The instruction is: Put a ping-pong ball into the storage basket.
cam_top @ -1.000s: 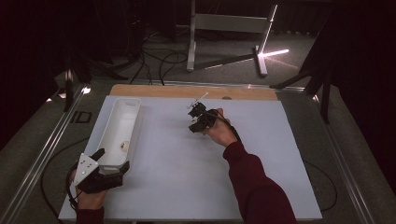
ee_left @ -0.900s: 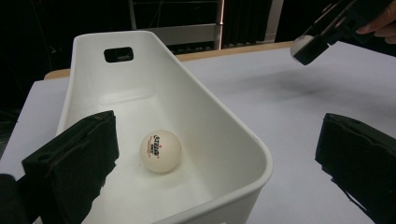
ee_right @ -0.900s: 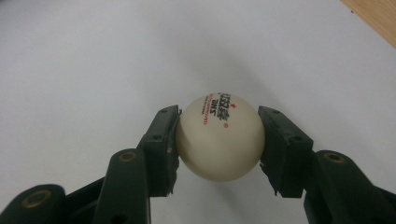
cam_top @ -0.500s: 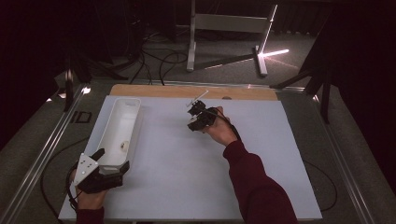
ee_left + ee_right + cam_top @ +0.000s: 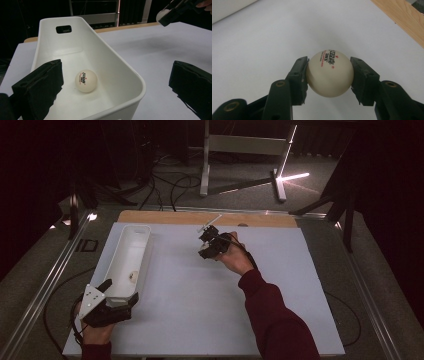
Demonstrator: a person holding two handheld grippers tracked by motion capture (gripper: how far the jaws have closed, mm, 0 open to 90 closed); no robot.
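A white ping-pong ball (image 5: 329, 75) with red and black print sits pinched between the black pads of my right gripper (image 5: 329, 61), just above the white table sheet. In the high view that right gripper (image 5: 207, 245) is over the far middle of the sheet. A long white bin (image 5: 127, 260) lies at the left, and a second ball (image 5: 86, 80) rests on its floor near the close end. My left gripper (image 5: 116, 68) is open, wide around the bin's near corner, with one jaw inside the bin and the other outside. It sits at the bin's near end (image 5: 107, 305).
The white sheet (image 5: 175, 320) covers the table, with a wooden strip (image 5: 165, 216) along the far edge. Metal rails run down both sides. Cables and a metal stand (image 5: 240, 150) are on the floor beyond the table.
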